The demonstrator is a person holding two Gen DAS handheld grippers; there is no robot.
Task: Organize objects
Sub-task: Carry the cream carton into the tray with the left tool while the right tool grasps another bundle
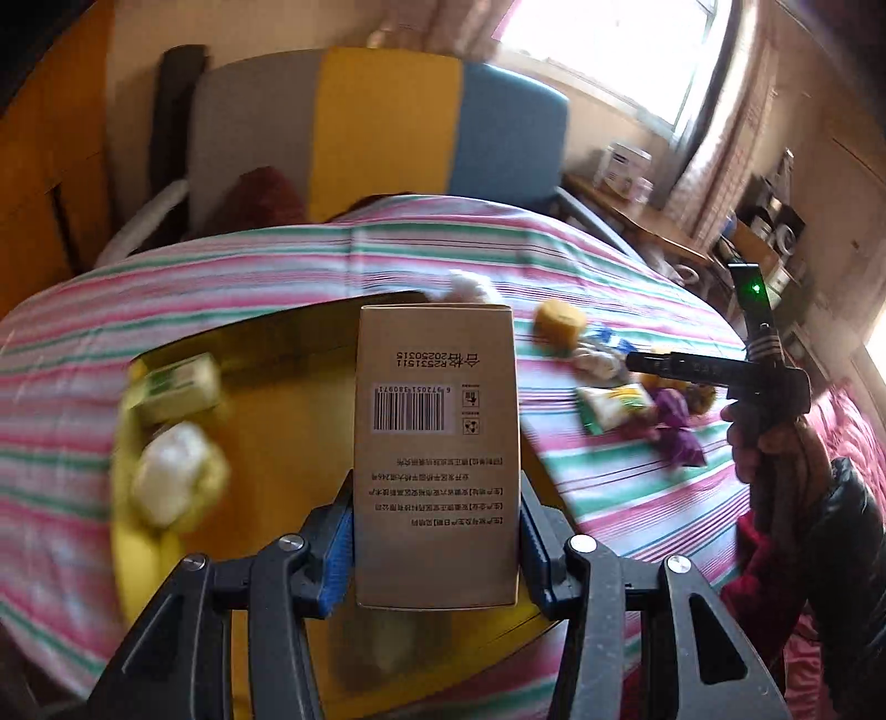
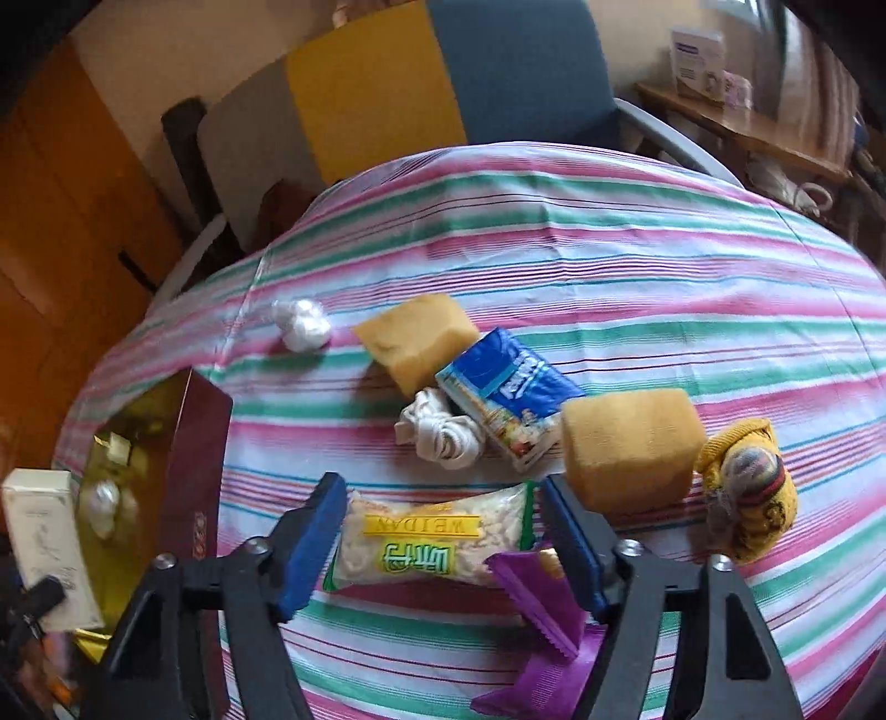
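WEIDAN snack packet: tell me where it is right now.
In the right wrist view, the WEIDAN snack packet lies on the striped tablecloth between the open right gripper, beside a purple wrapper.

Window: bright daylight, upper right
Chair: grey, yellow and blue panels, behind the table
Table: striped cloth, pink, green, white
Shelf: wooden, under window

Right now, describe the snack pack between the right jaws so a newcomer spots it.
On the striped tablecloth, look nearest the right gripper. The clear rice-snack pack lies between its open jaws. Yellow WEIDAN label and green ends distinguish it from the purple wrapper alongside.
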